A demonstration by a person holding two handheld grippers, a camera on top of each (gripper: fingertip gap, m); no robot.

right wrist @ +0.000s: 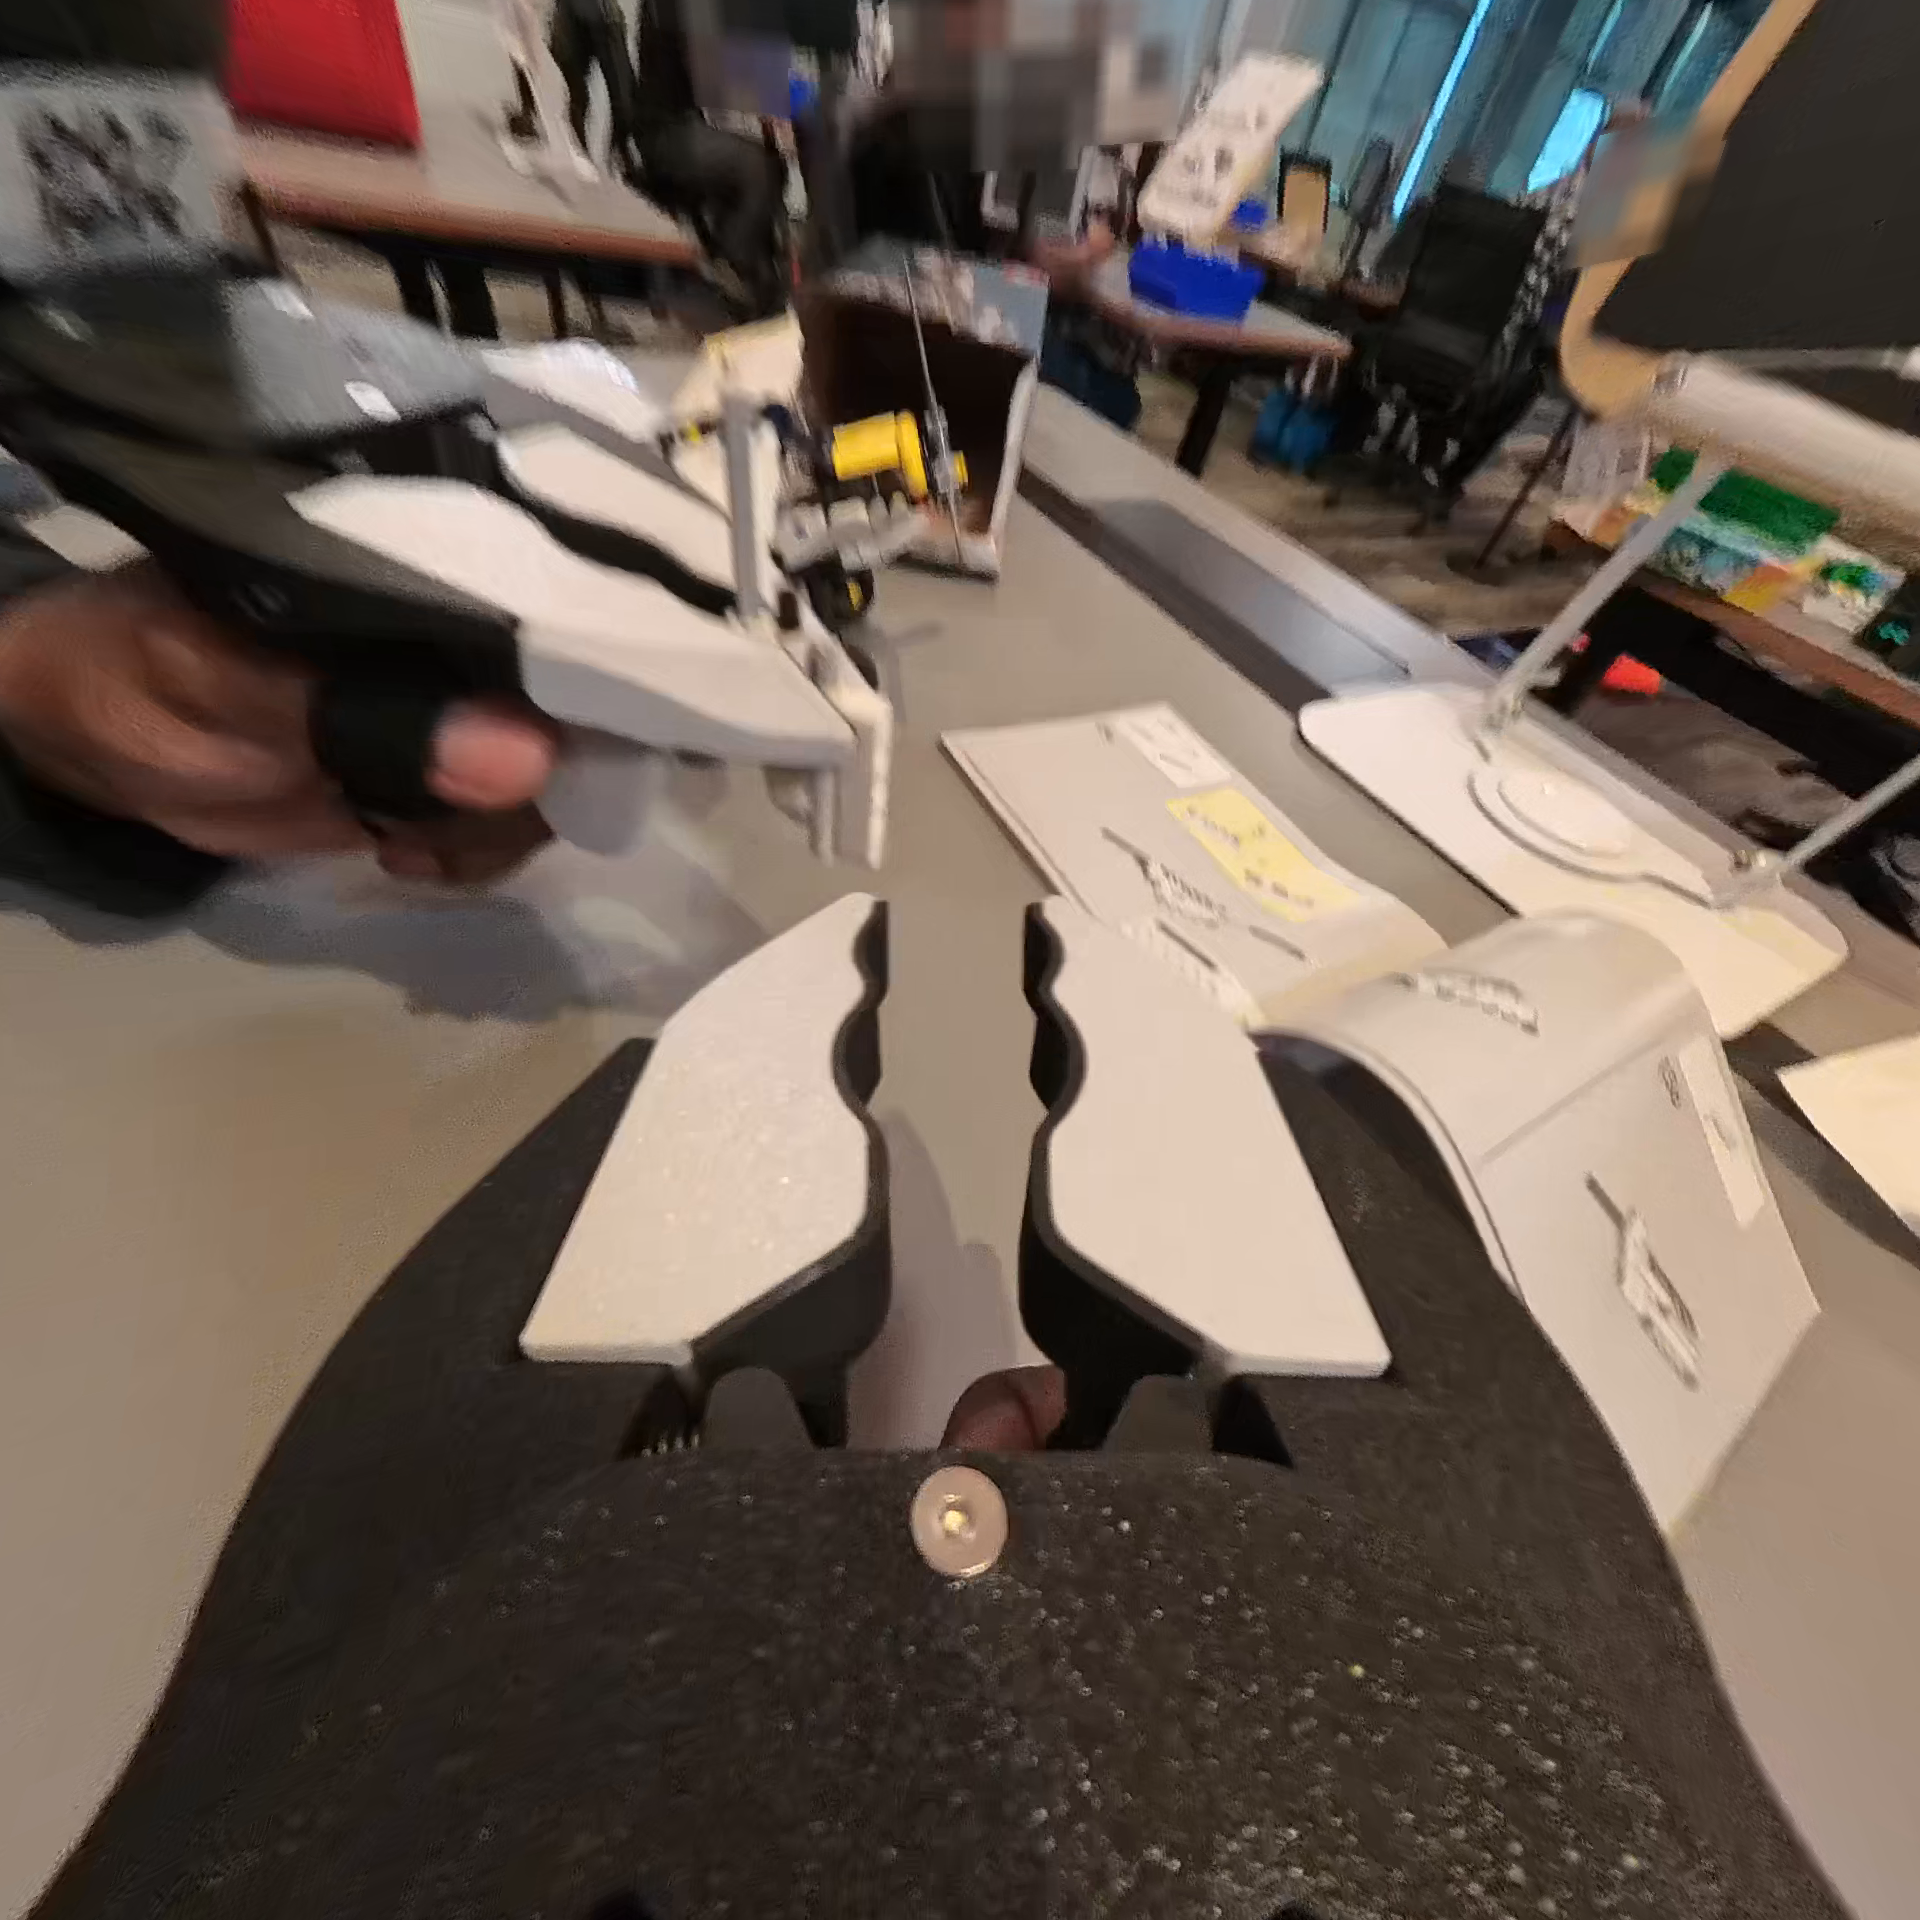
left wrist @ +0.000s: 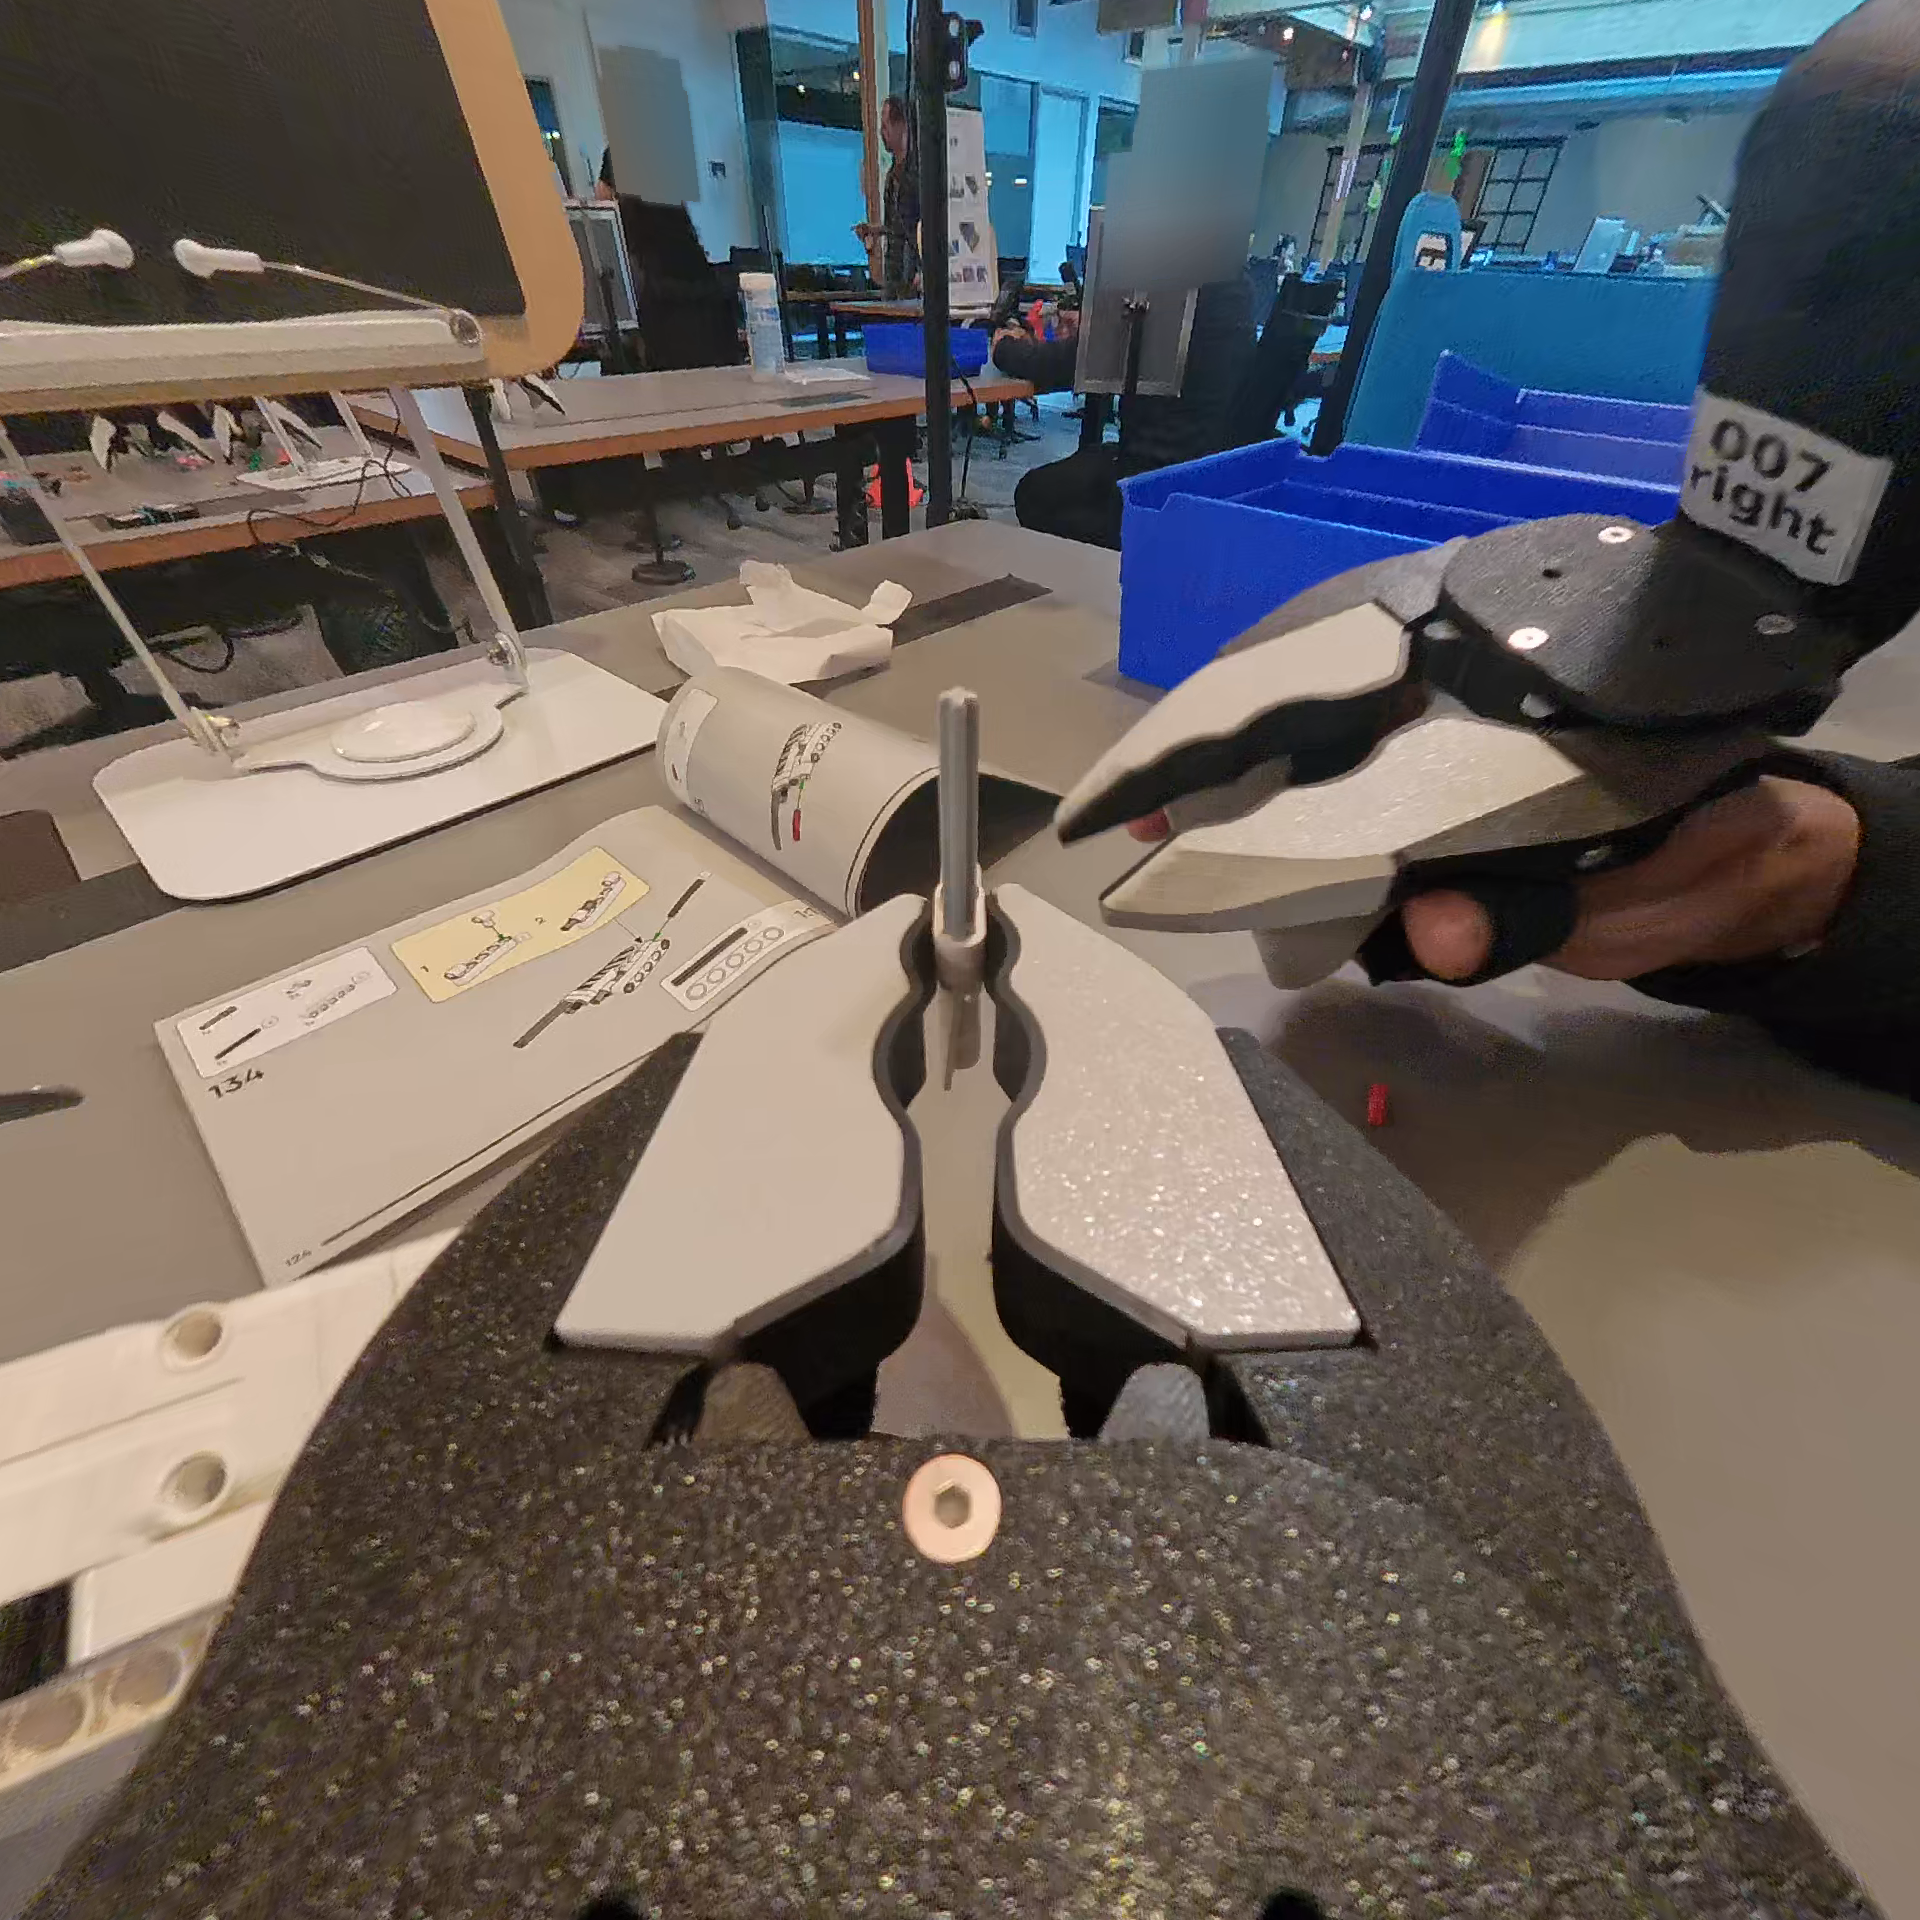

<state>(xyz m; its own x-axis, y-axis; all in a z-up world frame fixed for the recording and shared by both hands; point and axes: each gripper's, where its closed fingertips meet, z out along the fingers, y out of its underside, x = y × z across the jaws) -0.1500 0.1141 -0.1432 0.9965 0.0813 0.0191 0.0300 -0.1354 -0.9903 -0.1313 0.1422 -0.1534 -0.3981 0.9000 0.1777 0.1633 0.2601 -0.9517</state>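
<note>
On the left of the grey bench [left wrist: 1039, 582], a white stand [left wrist: 343, 769] is seen behind an open instruction booklet [left wrist: 436, 1049] whose far page is curled into a roll. At the centre, a grey rod with a light collar [left wrist: 958, 831] is pinched upright by the left claw [left wrist: 961, 925]. To the right, the right claw [right wrist: 956, 925] is held spread with nothing between its fingers, near a small red piece [left wrist: 1378, 1103] on the bench and in front of a blue bin [left wrist: 1226, 582].

Even indoor light; right view motion-blurred, fisheye-warped.
</note>
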